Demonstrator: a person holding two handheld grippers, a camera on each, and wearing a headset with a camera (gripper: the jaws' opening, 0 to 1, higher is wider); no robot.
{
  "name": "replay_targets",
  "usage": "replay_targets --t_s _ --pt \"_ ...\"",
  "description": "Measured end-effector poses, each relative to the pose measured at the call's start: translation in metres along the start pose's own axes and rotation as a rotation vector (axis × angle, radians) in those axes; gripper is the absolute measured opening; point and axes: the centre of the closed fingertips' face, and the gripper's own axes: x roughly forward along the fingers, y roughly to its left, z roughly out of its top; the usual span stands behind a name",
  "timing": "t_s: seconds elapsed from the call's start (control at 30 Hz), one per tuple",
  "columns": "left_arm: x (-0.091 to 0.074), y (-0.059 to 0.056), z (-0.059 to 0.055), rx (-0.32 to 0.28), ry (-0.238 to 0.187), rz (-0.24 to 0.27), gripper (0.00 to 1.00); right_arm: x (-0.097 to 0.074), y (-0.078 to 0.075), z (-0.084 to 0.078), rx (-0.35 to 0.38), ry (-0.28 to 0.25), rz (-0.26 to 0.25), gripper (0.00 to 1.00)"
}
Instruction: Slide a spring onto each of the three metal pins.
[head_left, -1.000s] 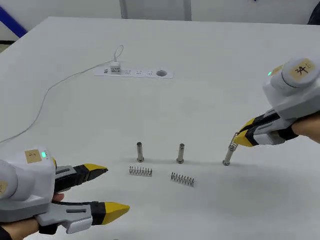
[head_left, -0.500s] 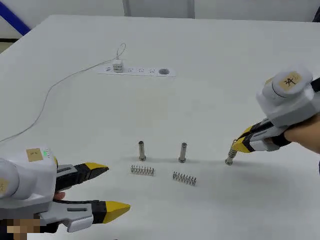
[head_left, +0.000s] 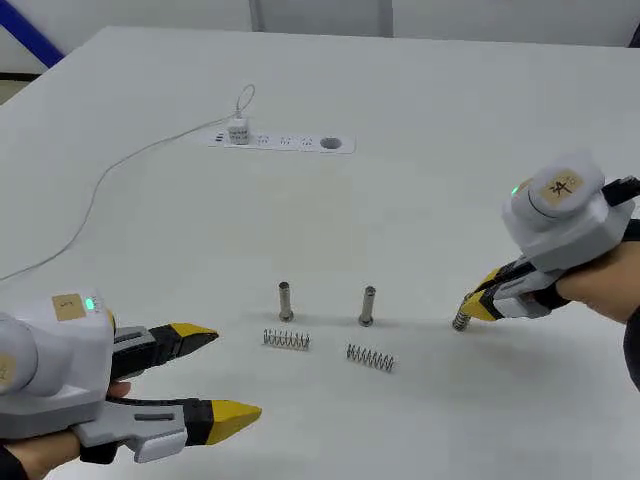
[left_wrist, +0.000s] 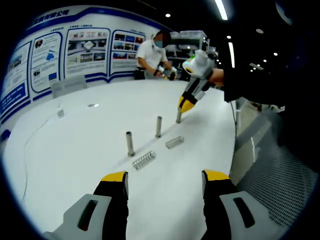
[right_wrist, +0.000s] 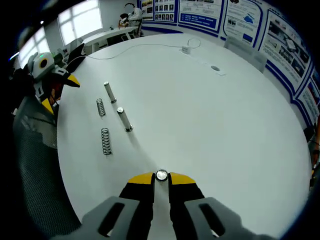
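The right gripper (head_left: 472, 308) pinches a small coiled steel spring (head_left: 461, 320) around the short upright metal pin (right_wrist: 161, 175) between its yellow tips; pulling away askew could topple the pin or drag the spring off. The left gripper (head_left: 237, 374), fingers spread, hovers short of a loose spring (head_left: 286, 340)

The table (head_left: 400, 120) is showing plain white, with a white power strip (head_left: 280, 142) and a white cable (head_left: 100, 185) lying toward eleven o'clock. The left gripper (head_left: 238, 373) and right gripper (head_left: 468, 306) are wearing pale grey shells, black jaws and yellow tips. Each is glowing with a small green light and carrying a tan sticker. The nine-o'clock pin (head_left: 286, 301), middle pin (head_left: 368, 305) and three-o'clock pin (head_left: 461, 320) are gleaming silver-grey, as are the near spring (head_left: 286, 340) and far spring (head_left: 370, 357). A blue stripe (head_left: 25, 35) is crossing the ten o'clock corner. Blue-and-white posters (left_wrist: 65, 50) are lining the wall in the left gripper view.
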Motion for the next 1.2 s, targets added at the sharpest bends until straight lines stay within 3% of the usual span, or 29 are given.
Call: replay_targets --t_s 0.57,0.9,1.2 --pt "0.001 -0.003 0.002 0.005 -0.009 -0.016 0.61 -0.014 0.002 -0.006 0.005 -0.009 -0.032 0.14" --pt "0.002 -0.005 0.001 0.008 -0.007 -0.022 0.61 -0.016 0.025 -0.011 0.001 -0.015 -0.011 0.14" --pt "0.003 -0.005 0.0 0.011 0.0 -0.021 0.61 -0.003 0.054 0.007 -0.05 -0.031 0.058 0.14"
